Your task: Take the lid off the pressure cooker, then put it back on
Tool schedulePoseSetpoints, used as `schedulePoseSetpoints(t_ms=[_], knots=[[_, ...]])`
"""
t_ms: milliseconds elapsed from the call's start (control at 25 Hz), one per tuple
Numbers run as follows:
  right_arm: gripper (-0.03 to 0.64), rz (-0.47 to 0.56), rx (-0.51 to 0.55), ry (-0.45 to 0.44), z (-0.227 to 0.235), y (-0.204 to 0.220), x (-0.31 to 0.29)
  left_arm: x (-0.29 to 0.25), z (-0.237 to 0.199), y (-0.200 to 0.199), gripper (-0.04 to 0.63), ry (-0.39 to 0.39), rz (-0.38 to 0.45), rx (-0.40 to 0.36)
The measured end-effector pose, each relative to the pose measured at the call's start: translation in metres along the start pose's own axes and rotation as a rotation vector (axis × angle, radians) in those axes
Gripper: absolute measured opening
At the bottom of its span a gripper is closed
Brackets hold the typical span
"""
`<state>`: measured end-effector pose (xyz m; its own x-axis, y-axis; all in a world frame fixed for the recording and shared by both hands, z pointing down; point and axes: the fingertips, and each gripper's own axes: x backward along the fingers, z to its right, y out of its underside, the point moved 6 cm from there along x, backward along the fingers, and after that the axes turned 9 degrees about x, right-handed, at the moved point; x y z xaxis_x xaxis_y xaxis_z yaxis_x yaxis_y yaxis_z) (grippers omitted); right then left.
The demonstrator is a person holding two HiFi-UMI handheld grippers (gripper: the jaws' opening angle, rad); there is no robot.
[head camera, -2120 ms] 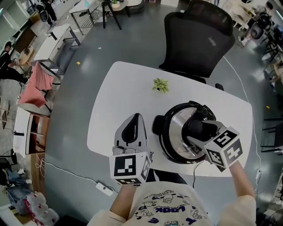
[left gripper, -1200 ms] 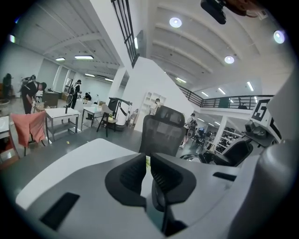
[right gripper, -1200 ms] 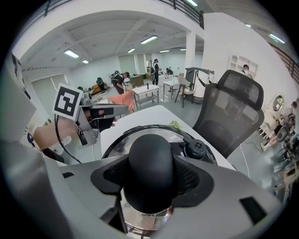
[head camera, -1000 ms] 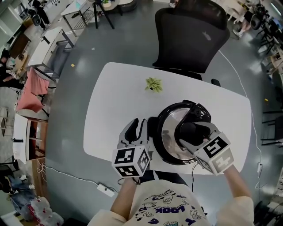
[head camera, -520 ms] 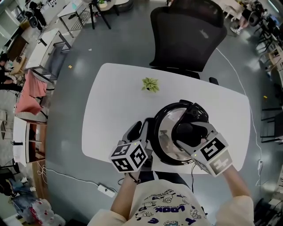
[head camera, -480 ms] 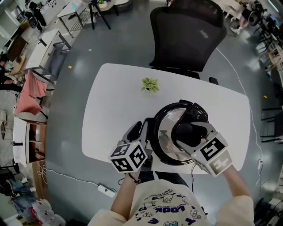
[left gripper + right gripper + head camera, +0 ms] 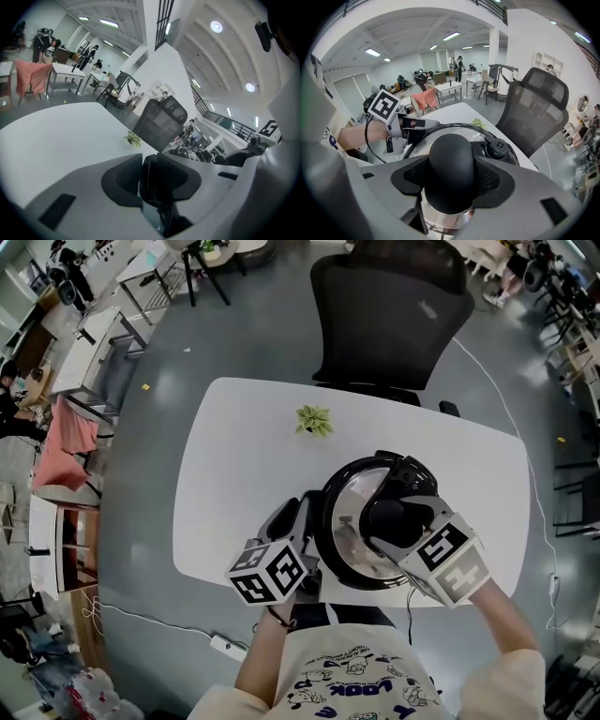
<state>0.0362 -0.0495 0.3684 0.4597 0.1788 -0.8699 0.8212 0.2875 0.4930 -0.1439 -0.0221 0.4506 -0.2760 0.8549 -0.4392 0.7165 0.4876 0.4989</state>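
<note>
Lower centre: right gripper [image 7: 398, 532] clamped on the round black knob [image 7: 451, 168] of the steel pressure cooker lid [image 7: 354, 514], seated on the cooker; left gripper [image 7: 302, 519] pinching the cooker's black side handle [image 7: 161, 180] – brace it, twist the lid level, then lift

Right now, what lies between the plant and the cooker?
Nothing but bare table between the plant and the cooker; the head view shows it.
</note>
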Motion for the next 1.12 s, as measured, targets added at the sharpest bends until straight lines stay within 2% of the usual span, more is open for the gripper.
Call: schedulePoseSetpoints(t_ms=[160, 480, 720, 1120], knots=[[0.295, -0.032, -0.010, -0.019, -0.0016, -0.0034, 0.0016, 0.0003, 0.0009, 0.0011, 0.107, -0.005, -0.002, 0.004], [0.295, -0.030, 0.008, -0.024, -0.0017, -0.0032, 0.0014, -0.0006, -0.0048, 0.0010, 0.150, -0.001, -0.011, 0.067], [0.295, -0.049, 0.011, -0.025, -0.0008, -0.0045, 0.0005, -0.0058, -0.0049, 0.0051, 0.150, 0.034, -0.030, 0.166], [0.296, -0.063, 0.021, -0.029, -0.0018, -0.0054, 0.0005, -0.0070, -0.0056, 0.0049, 0.141, 0.063, -0.036, 0.217]])
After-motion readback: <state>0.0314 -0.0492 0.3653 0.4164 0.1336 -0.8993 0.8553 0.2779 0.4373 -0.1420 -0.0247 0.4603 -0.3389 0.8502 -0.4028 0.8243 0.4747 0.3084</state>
